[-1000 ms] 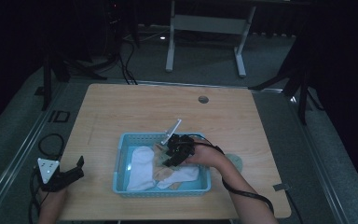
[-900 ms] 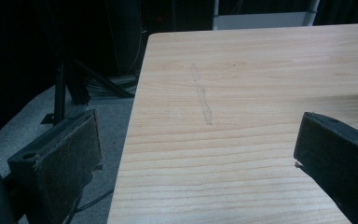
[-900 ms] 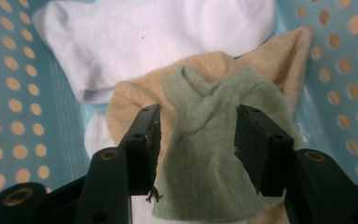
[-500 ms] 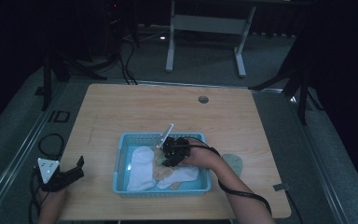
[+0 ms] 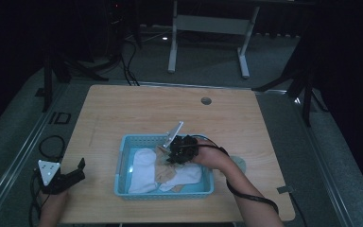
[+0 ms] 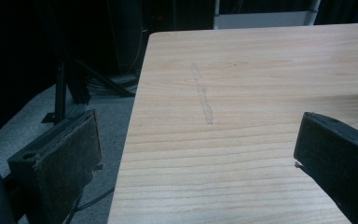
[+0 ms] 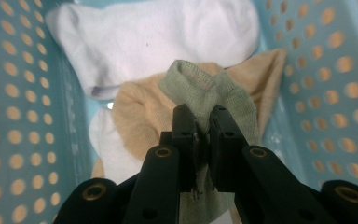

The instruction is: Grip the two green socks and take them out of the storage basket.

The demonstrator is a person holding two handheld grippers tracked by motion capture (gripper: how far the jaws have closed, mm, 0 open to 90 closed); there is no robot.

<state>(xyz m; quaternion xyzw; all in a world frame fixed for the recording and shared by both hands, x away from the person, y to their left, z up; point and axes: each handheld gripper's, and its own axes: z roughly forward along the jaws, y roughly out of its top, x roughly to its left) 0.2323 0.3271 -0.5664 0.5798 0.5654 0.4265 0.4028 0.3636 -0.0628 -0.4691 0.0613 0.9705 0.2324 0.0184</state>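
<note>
Your right gripper (image 7: 202, 133) pinches the pale green sock (image 7: 209, 91) inside the blue basket (image 5: 123, 168), above a tan sock (image 7: 135, 116) and white socks (image 7: 158, 32). At 9 o'clock of the basket, your left gripper (image 6: 200, 154) rests wide open at the counter (image 5: 137, 113) edge. Bare counter stretches toward 12 o'clock.

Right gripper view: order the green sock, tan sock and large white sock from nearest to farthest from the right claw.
1. Green sock, pinched between the right claw's jaws.
2. Tan sock, directly beneath and behind the green one.
3. Large white sock, beyond both, at the basket's far end.
</note>
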